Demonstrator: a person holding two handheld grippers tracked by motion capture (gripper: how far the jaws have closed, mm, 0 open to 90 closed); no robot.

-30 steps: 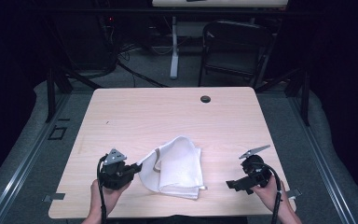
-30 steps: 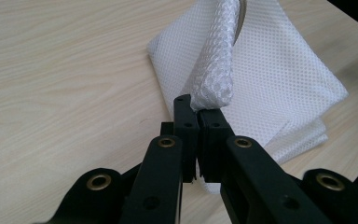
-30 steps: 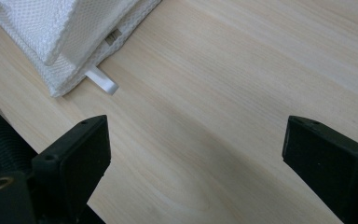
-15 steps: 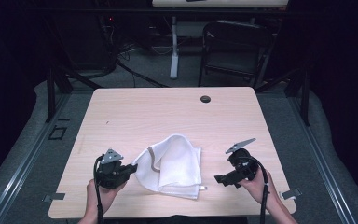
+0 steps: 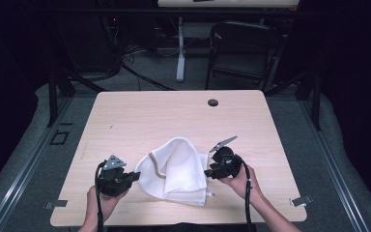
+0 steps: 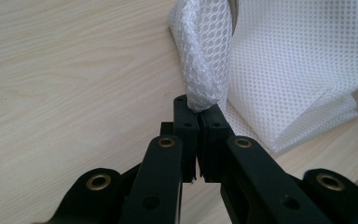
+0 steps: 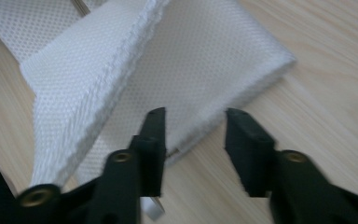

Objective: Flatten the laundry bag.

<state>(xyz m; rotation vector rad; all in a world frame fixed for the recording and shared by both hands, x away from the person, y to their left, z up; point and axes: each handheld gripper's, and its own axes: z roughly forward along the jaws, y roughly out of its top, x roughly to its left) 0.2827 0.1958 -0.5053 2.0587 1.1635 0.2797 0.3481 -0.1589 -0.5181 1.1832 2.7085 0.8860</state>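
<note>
Now | white mesh cloth (image 5: 176, 169) folded, rumpled | left gripper (image 6: 198, 116) clamps its edge | right gripper (image 7: 193, 135) closing, unclamped

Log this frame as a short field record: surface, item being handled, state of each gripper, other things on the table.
surface: light wooden table
item: white mesh cloth, folded, lying near the table's near edge
left gripper: shut on a bunched edge of the cloth
right gripper: jaws have just been closing, a gap still between them, at the cloth's edge with no fabric pinched
other: small dark round fitting near the table's far edge
</note>
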